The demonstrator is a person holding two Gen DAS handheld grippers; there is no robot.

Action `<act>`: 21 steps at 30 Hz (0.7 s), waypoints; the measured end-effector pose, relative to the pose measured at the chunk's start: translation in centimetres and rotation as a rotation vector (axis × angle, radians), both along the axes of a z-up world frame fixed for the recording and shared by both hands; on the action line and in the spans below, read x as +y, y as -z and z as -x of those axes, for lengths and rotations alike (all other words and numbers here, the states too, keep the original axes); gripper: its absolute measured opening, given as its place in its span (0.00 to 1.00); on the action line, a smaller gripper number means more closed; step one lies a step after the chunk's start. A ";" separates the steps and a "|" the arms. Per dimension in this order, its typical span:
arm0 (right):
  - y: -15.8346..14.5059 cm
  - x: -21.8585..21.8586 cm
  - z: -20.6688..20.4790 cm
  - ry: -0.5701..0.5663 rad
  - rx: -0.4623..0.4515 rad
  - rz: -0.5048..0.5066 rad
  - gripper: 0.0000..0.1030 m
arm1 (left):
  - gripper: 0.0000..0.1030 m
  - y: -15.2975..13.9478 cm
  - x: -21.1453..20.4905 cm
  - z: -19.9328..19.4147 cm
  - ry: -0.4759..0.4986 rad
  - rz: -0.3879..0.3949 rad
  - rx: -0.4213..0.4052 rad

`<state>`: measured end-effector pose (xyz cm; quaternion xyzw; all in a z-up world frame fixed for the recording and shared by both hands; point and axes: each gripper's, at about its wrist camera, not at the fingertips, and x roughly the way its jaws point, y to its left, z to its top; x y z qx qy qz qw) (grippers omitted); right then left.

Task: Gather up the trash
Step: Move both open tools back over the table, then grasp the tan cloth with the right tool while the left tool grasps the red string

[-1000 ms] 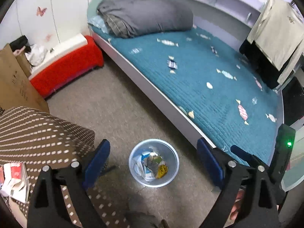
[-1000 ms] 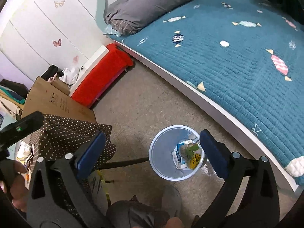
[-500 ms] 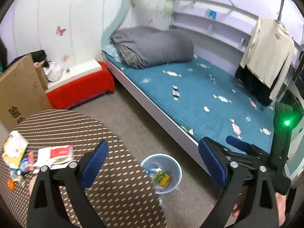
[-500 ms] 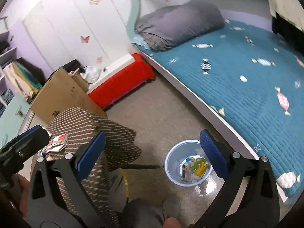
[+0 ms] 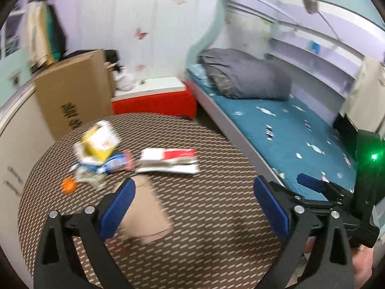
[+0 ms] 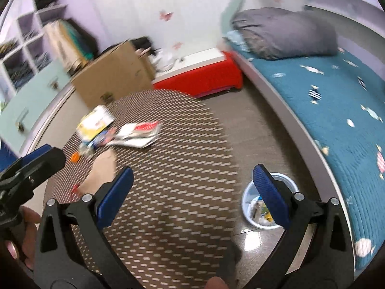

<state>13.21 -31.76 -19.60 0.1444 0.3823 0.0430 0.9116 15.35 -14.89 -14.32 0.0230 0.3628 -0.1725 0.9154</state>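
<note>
Trash lies on a round brown patterned table (image 5: 204, 204): a yellow and white carton (image 5: 98, 143), a blue wrapper (image 5: 113, 165), a red and white packet (image 5: 168, 160), a tan paper piece (image 5: 146, 216) and a small orange cap (image 5: 68, 186). My left gripper (image 5: 192, 207) is open and empty above the table's near part. My right gripper (image 6: 192, 192) is open and empty over the table edge. A pale blue bin (image 6: 252, 204) with wrappers inside stands on the floor right of the table. The same trash shows in the right wrist view, with the packet (image 6: 137, 133) leftmost of centre.
A bed with a teal cover (image 5: 288, 132) and a grey duvet (image 5: 245, 77) runs along the right. A red box (image 5: 154, 103) and a cardboard box (image 5: 72, 96) stand behind the table. Shelves (image 6: 26, 48) are at the far left.
Both grippers have swung up and left from the bin on the floor to the table top. The trash on the table has come into view. Both stay open.
</note>
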 end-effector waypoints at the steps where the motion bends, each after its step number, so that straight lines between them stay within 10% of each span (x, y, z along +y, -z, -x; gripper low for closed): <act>1: 0.0 0.9 -0.1 -0.019 0.001 0.009 0.94 | 0.93 0.1 1.3 0.2 -0.026 -0.001 -0.002; 21: 4.2 16.1 -4.2 -0.364 0.088 0.137 0.94 | 0.93 5.9 17.5 2.5 -0.276 -0.037 0.061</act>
